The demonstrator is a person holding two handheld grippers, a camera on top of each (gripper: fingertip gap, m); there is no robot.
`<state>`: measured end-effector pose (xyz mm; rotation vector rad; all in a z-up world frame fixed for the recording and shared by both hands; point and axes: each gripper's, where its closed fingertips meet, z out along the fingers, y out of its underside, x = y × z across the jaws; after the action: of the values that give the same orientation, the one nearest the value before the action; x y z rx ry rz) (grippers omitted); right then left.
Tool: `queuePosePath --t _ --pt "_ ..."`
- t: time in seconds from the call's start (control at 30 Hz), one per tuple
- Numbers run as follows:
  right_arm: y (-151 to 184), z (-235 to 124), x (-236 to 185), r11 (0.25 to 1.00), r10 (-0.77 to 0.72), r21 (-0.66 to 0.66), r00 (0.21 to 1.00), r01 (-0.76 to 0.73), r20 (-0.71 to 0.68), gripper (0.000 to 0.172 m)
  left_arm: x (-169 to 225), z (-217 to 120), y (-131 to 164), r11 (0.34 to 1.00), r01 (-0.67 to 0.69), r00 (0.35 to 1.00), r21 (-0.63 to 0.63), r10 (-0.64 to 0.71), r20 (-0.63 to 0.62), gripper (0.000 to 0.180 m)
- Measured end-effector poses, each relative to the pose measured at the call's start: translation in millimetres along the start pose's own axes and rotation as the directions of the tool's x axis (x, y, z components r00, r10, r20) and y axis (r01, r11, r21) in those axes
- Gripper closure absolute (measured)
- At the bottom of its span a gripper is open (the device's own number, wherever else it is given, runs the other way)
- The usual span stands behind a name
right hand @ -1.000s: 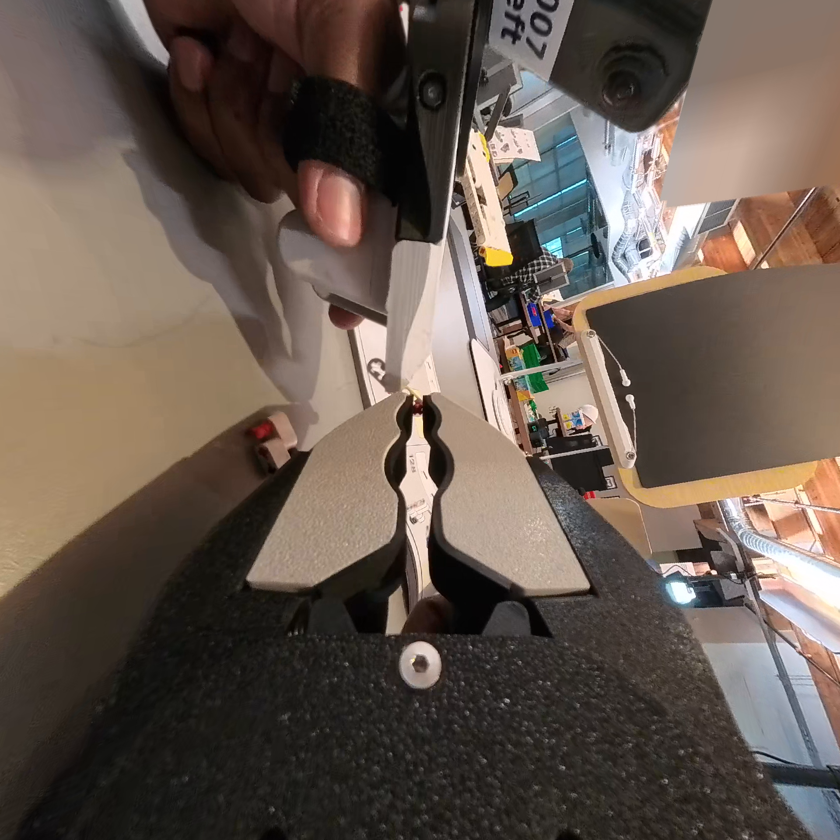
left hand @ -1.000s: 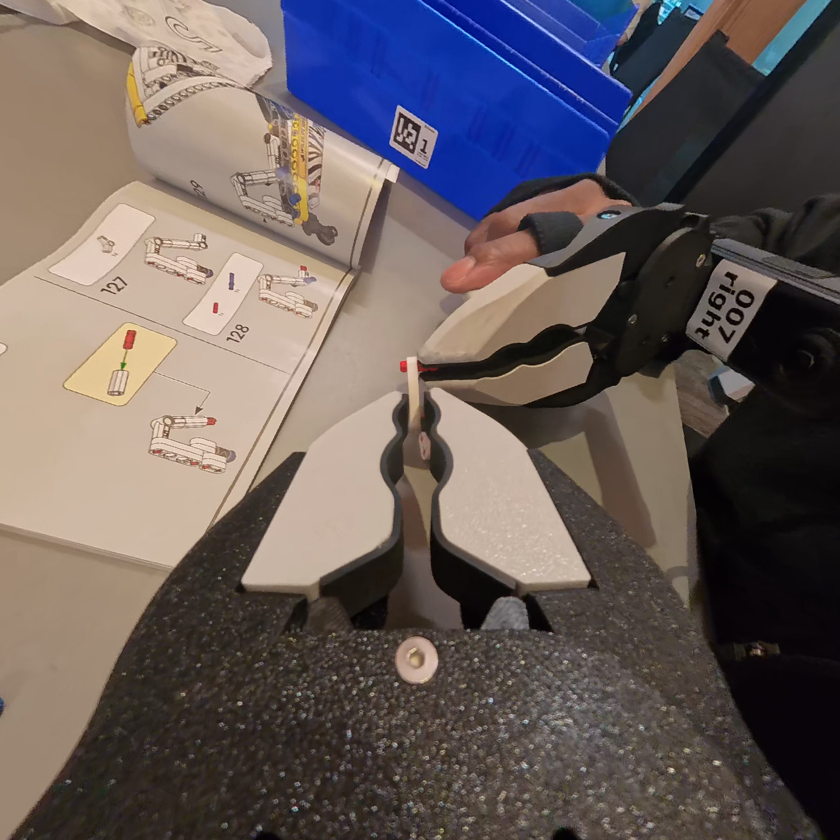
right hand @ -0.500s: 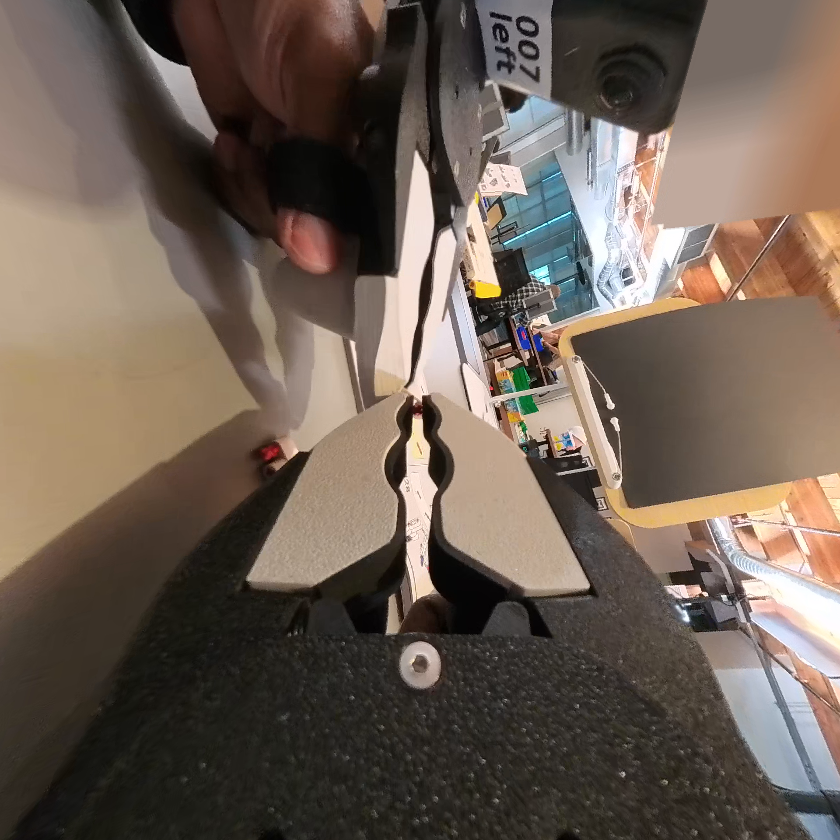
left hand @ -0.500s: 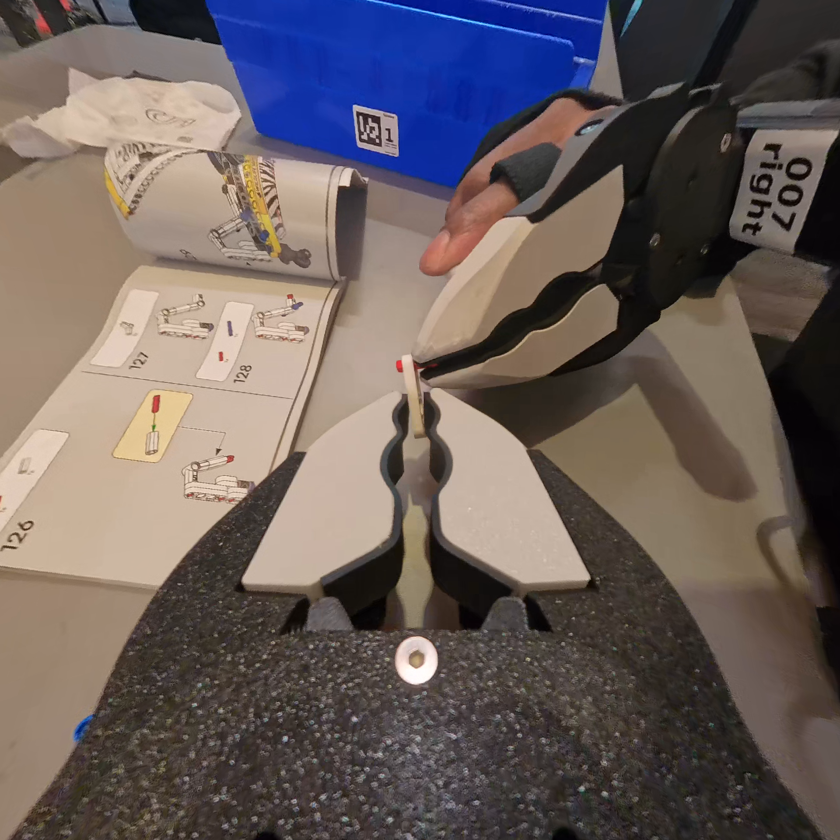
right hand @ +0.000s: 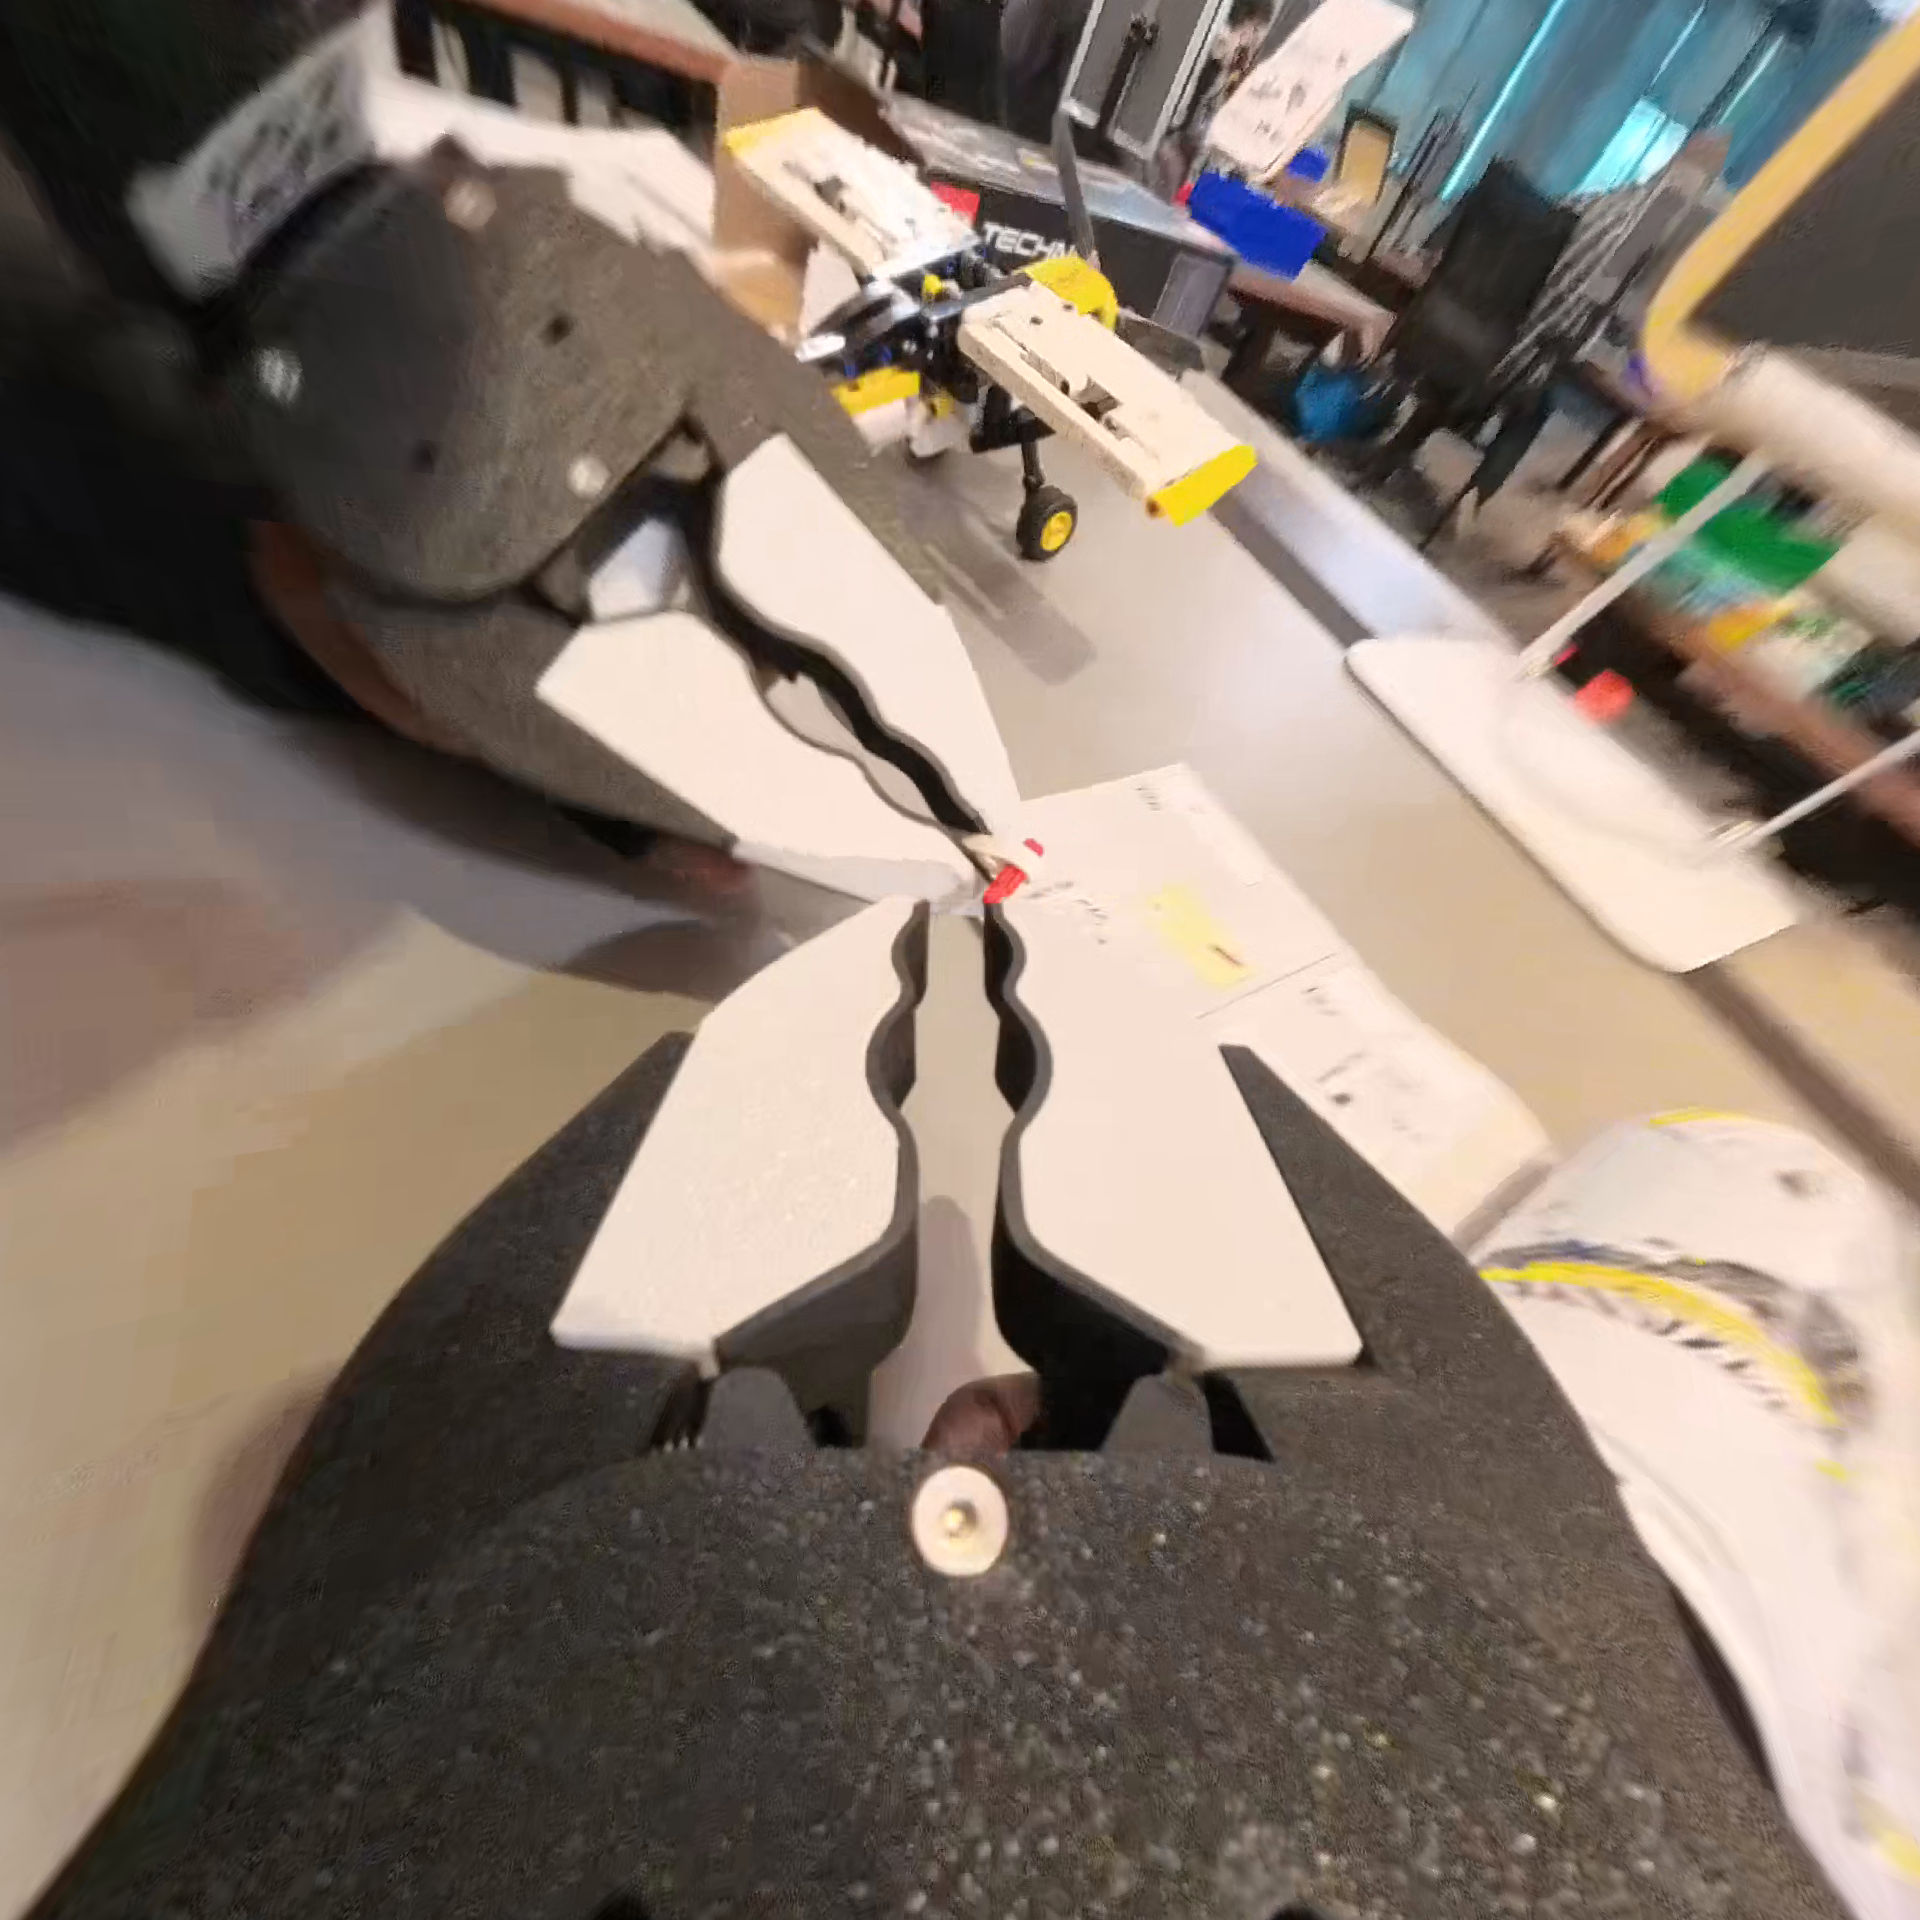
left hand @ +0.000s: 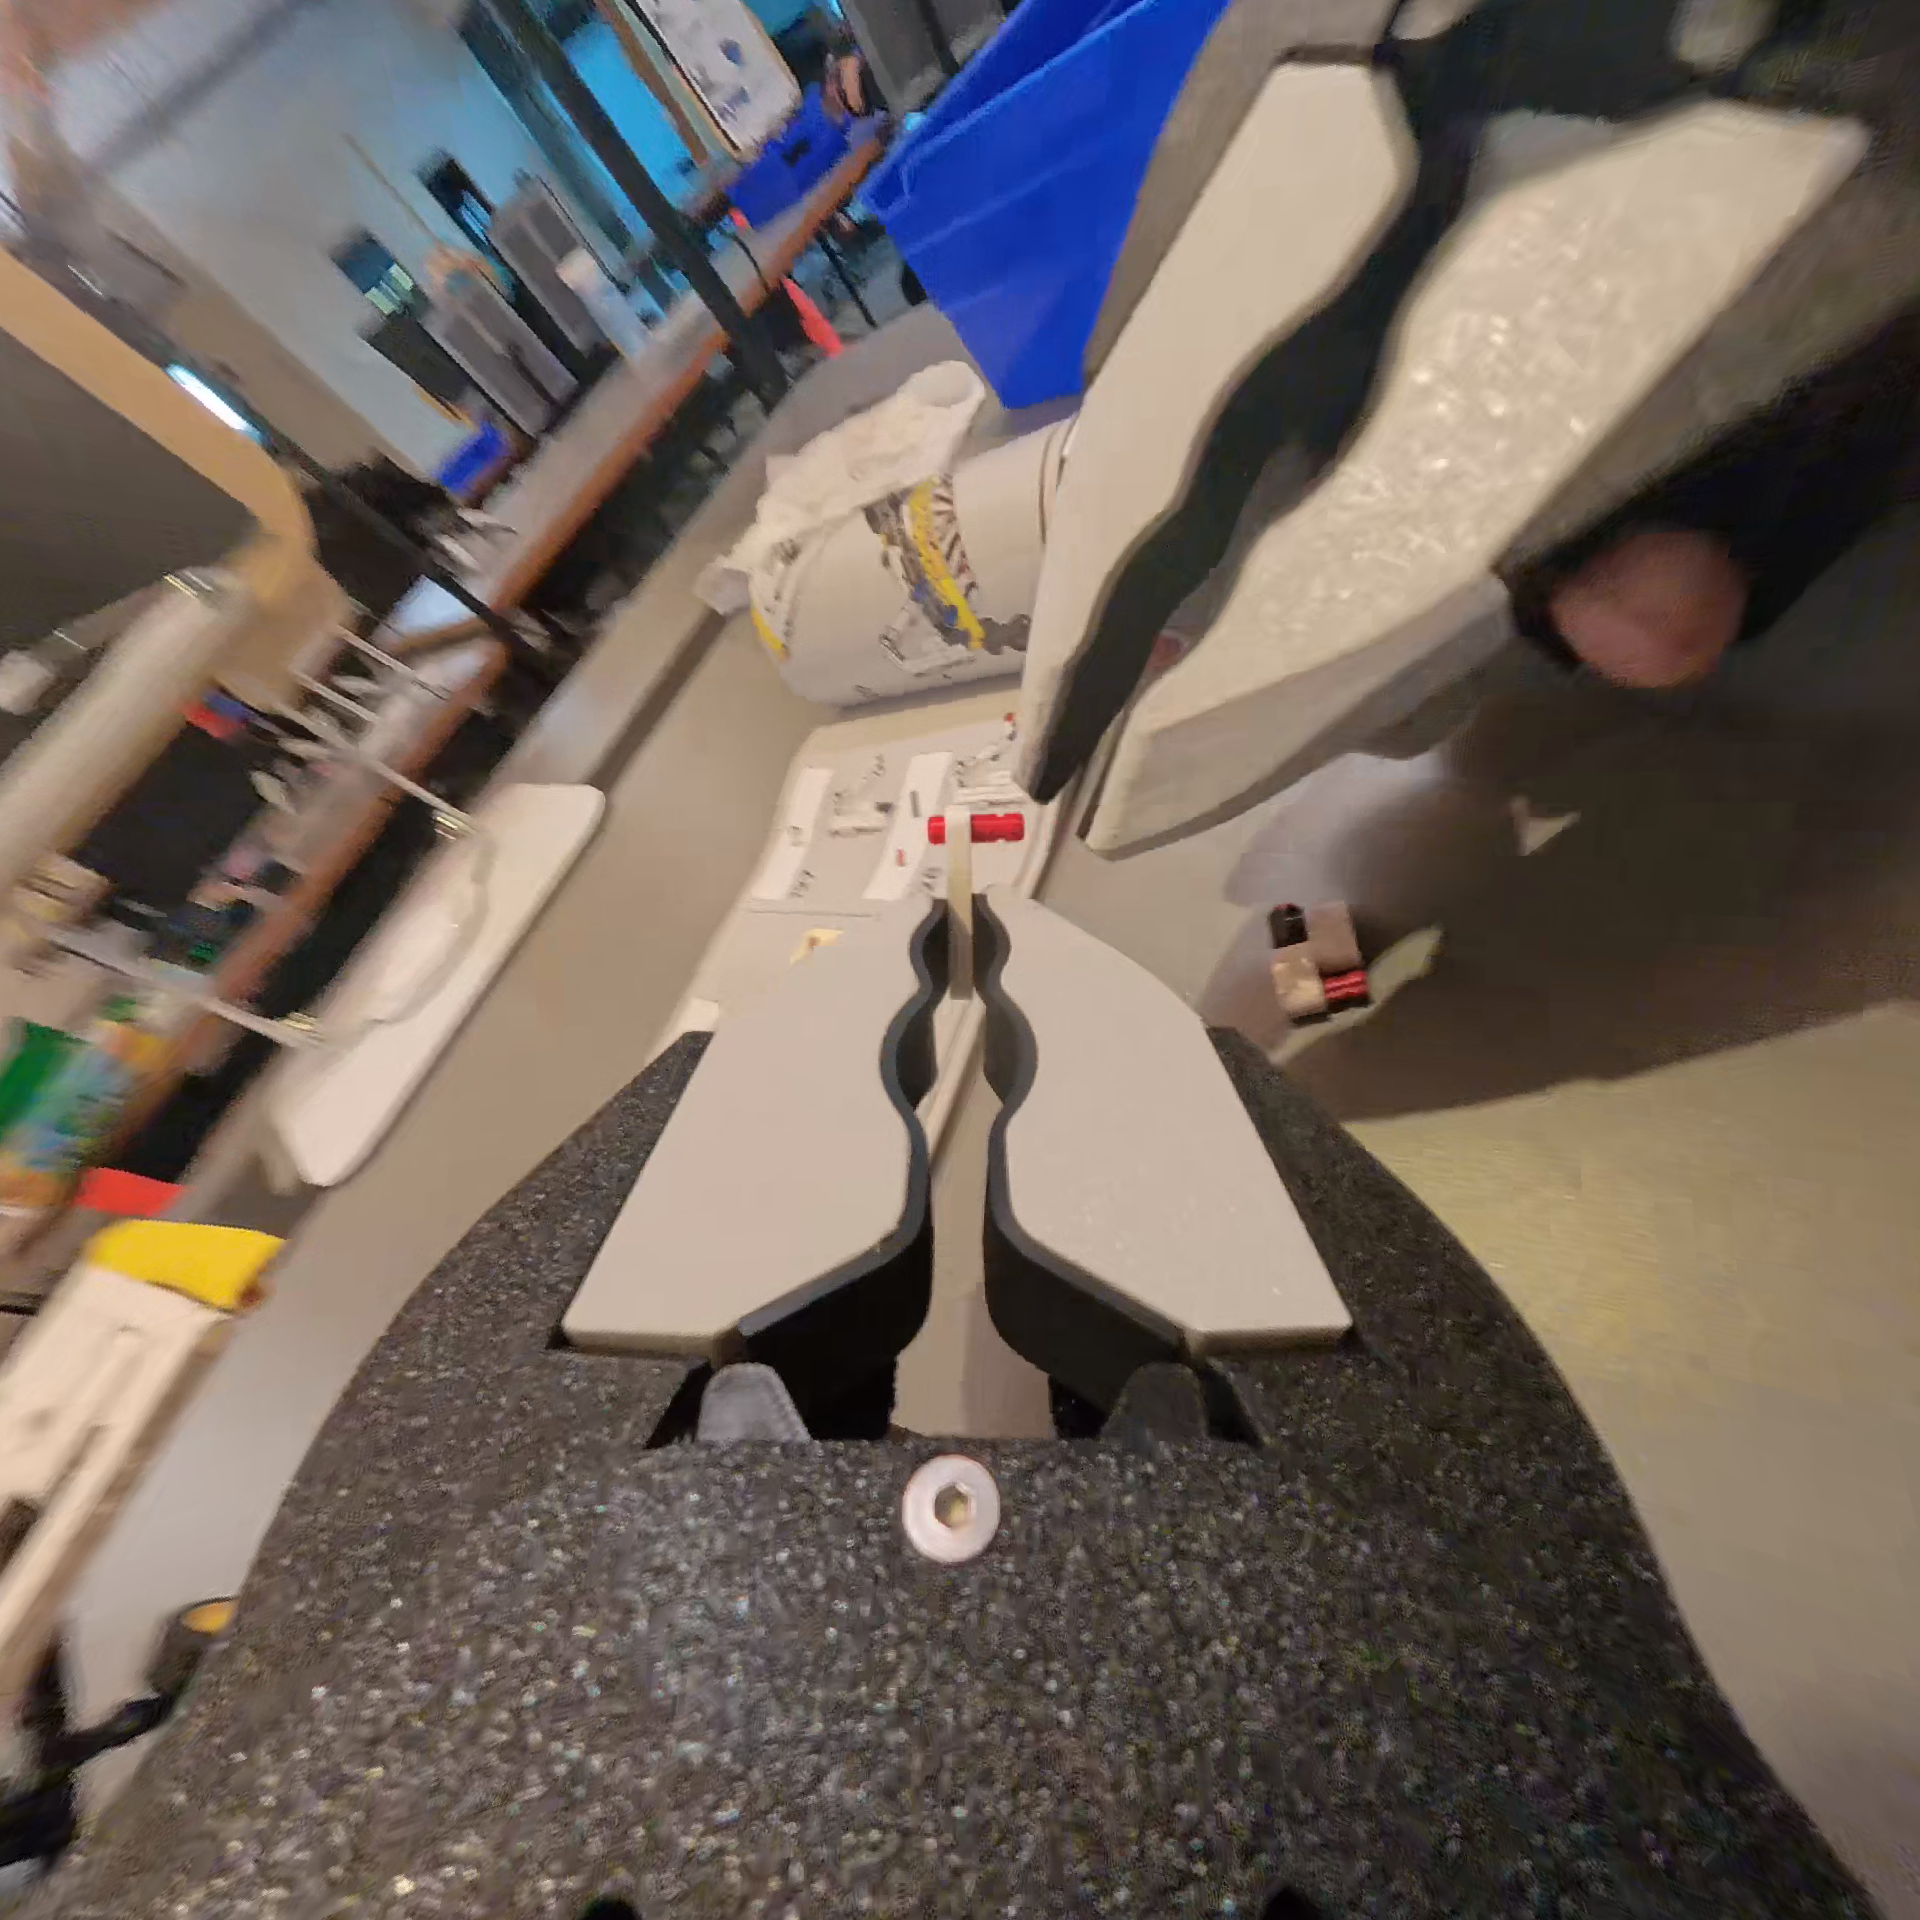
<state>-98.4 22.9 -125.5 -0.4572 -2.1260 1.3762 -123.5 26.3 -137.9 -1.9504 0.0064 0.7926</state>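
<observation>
From my left wrist, my left gripper [left hand: 961,920] is clenched on a thin cream strip [left hand: 961,914], both fingers [left hand: 790,1122] pressing its sides; a short red pin [left hand: 977,828] runs crosswise through the strip's top, just beyond my fingertips. My right gripper [left hand: 1065,805] hangs just above and to the right of the pin with its fingers parted, nothing between them. An open instruction booklet [left hand: 831,935] lies on the grey desk [left hand: 1558,1247] below, a small cluster of grey, black and red pieces [left hand: 1314,971] to the right, a blue bin [left hand: 997,208] behind. From my right wrist, my right gripper [right hand: 951,914] stands released, its tips right beside the red pin [right hand: 1013,878] and cream strip [right hand: 992,857] that the left gripper [right hand: 971,842] grips. A white-and-yellow toy aeroplane [right hand: 1039,353] stands farther back on the desk [right hand: 1195,644].
</observation>
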Motion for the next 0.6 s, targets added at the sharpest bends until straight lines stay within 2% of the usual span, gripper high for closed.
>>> queuePosePath --t 0.1,0.2,0.3,0.43,0.6 --pt "-4 0 0 0.977 0.212 0.002 0.975 -0.213 0.067 0.160 -5 -3 -7 0.989 -0.150 0.984 0.013 0.148 0.100 0.176" --pt "-4 -1 2 0.950 0.311 -0.006 0.945 -0.312 0.097 0.159 -6 -4 -11 0.974 -0.227 0.965 0.022 0.221 0.144 0.176" --pt "0 -1 1 0.948 0.320 -0.025 0.942 -0.319 0.098 0.156 -1 -5 -18 0.953 -0.302 0.942 0.035 0.292 0.167 0.176" --pt "1 -2 -1 0.953 0.304 -0.036 0.946 -0.302 0.108 0.164 1 -3 -19 0.931 -0.365 0.917 0.024 0.355 0.184 0.176" --pt "6 -3 -2 0.965 0.261 -0.060 0.958 -0.256 0.117 0.164 6 -2 -18 0.872 -0.489 0.861 0.028 0.478 0.176 0.176"
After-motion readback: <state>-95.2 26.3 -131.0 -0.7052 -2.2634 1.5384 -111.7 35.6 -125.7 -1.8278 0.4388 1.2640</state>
